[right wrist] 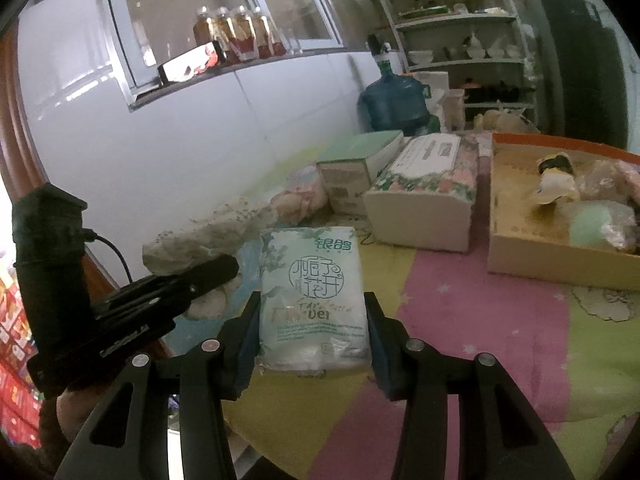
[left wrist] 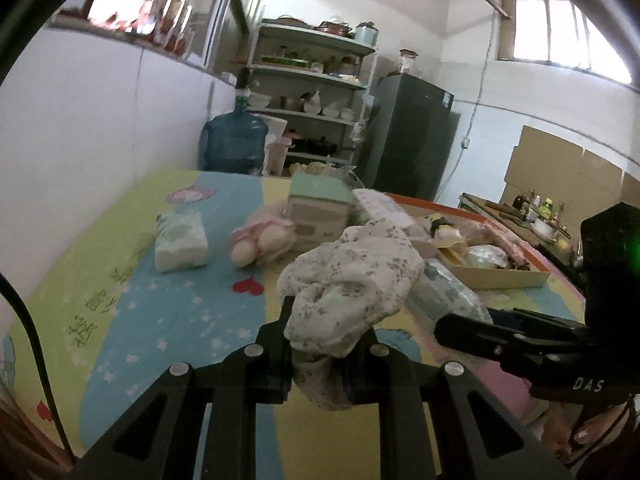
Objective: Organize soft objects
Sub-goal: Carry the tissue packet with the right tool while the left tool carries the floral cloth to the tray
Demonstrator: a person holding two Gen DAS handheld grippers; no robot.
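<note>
Floral cloth [left wrist: 352,280]: left tool [left wrist: 320,344] is squeezing it, lifting it for sorting | tissue pack [right wrist: 312,296]: right tool [right wrist: 312,328] is clamping it | cardboard tray [right wrist: 520,256] is waiting far right on tabletop [right wrist: 480,352]

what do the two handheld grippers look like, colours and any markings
Both the left gripper and right gripper are matte black linkage frames with round silver rivets. The right gripper's fingers carry blue pads. Its body shows white "DAS" lettering and a green light; a black cable plugs into the left one.

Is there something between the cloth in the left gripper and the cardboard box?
Yes. The left gripper is shut on the cloth; a tissue pack and the right gripper lie between it and the box.
</note>
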